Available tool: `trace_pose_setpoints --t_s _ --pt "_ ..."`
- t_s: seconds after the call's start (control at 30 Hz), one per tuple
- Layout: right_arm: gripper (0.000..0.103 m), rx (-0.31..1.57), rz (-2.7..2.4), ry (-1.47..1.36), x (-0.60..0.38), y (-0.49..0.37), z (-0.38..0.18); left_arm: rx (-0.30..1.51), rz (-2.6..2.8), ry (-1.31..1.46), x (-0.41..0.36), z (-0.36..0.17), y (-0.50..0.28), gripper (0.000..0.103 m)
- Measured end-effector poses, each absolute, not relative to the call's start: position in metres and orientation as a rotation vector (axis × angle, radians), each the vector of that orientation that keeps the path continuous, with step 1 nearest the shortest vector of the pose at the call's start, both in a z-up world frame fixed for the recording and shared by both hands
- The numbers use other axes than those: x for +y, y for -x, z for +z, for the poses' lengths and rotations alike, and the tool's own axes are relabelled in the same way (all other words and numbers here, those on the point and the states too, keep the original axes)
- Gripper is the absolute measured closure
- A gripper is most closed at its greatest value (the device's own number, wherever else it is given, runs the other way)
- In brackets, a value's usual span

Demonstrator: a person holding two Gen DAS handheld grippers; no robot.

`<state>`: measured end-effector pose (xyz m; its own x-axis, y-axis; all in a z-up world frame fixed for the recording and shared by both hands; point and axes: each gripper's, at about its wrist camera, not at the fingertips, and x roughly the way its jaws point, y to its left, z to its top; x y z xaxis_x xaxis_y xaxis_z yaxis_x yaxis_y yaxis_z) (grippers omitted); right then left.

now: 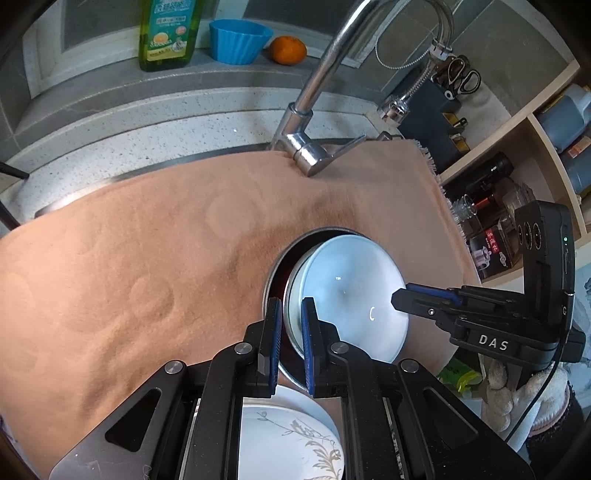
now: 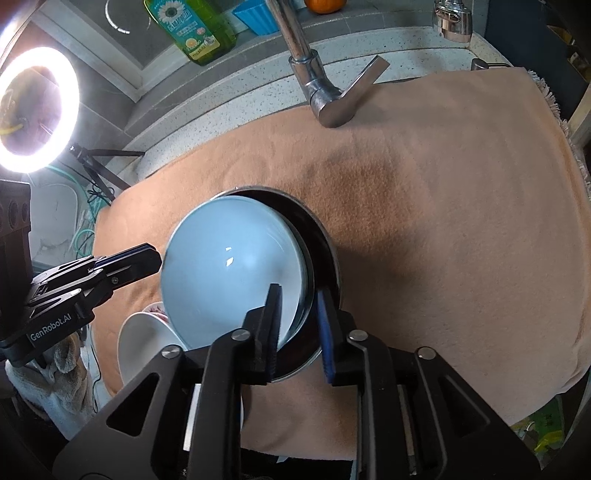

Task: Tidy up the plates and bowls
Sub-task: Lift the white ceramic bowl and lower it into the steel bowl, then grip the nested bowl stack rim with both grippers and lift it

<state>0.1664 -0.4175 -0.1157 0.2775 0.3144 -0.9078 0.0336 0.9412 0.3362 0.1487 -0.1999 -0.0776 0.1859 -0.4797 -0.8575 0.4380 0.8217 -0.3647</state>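
A pale blue plate point(image 1: 351, 288) point(image 2: 221, 273) sits tilted in a steel bowl point(image 1: 274, 271) point(image 2: 327, 254) on a tan towel. My left gripper point(image 1: 291, 302) point(image 2: 157, 256) is shut on the plate's left rim, with one finger outside and one on the plate's face. My right gripper point(image 2: 299, 291) point(image 1: 397, 299) straddles the plate's right edge and the bowl's rim. Its jaws stand slightly apart and the pads do not press on either.
A white plate with a leaf pattern point(image 1: 291, 439) point(image 2: 144, 343) lies close by on the near side. The towel point(image 1: 147, 258) point(image 2: 461, 221) covers the sink, and the faucet point(image 1: 314, 96) point(image 2: 325, 92) rises behind. A green bottle point(image 1: 168, 33), blue cup point(image 1: 238, 40) and orange point(image 1: 288, 50) stand on the ledge. A ring light point(image 2: 37, 107) is at left, shelves point(image 1: 517, 192) at right.
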Motion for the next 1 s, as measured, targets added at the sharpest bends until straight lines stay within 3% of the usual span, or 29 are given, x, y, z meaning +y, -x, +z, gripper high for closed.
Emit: trace_pose_setpoints --t_s 1.0 --pt "0.080 1.268 0.160 -0.511 -0.454 -0.146 -0.153 1.312 -0.647 0.067 -0.190 -0.113 -0.157 0.094"
